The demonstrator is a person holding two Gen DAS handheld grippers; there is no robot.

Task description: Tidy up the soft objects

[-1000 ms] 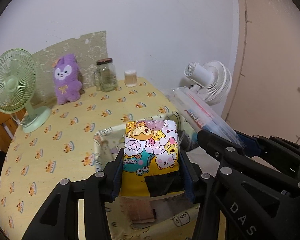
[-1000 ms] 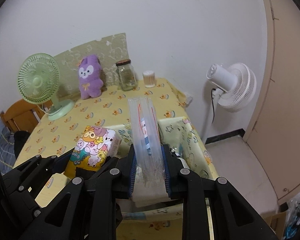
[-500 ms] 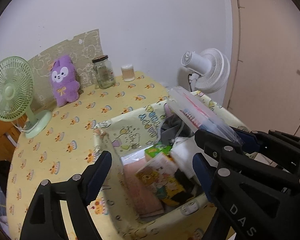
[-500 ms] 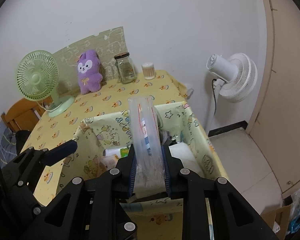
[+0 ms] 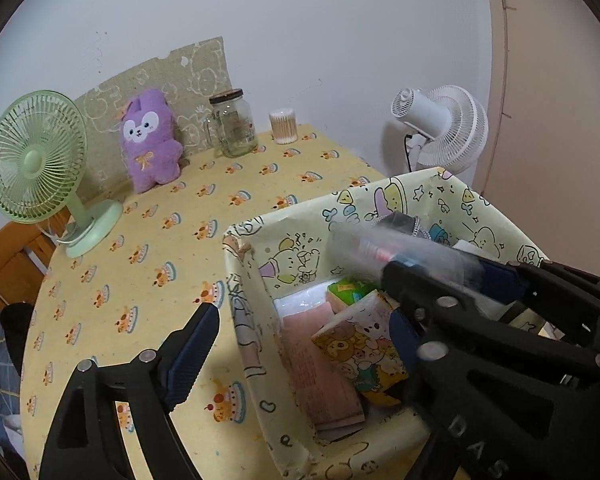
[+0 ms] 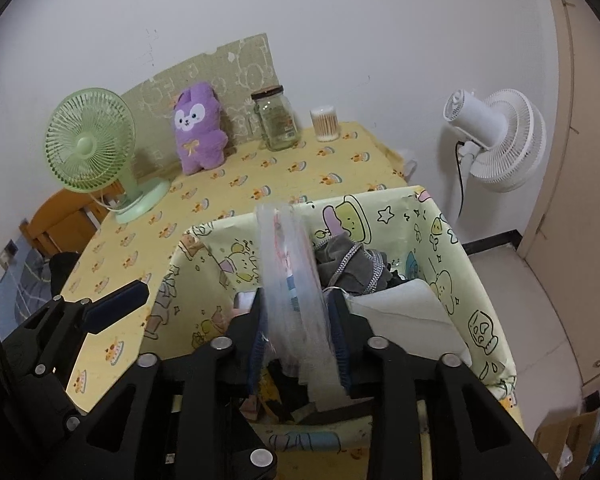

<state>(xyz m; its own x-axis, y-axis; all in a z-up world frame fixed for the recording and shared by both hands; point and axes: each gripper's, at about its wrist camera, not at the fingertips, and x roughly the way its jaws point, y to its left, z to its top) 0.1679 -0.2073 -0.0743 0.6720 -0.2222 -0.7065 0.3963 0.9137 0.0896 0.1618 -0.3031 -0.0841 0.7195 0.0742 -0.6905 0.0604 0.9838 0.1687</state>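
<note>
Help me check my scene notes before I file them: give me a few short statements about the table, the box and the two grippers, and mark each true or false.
1. The cartoon-print tissue pack lies inside the pale yellow cartoon-patterned storage box. True.
2. The left gripper grips that tissue pack. False: its jaws stand wide apart, having just opened, and press on nothing.
3. The clear plastic zip bag sits between the right gripper jaws, which have just been opening. True.
4. The purple plush toy lies in the box. False: it stands on the yellow tablecloth by the wall.
</note>
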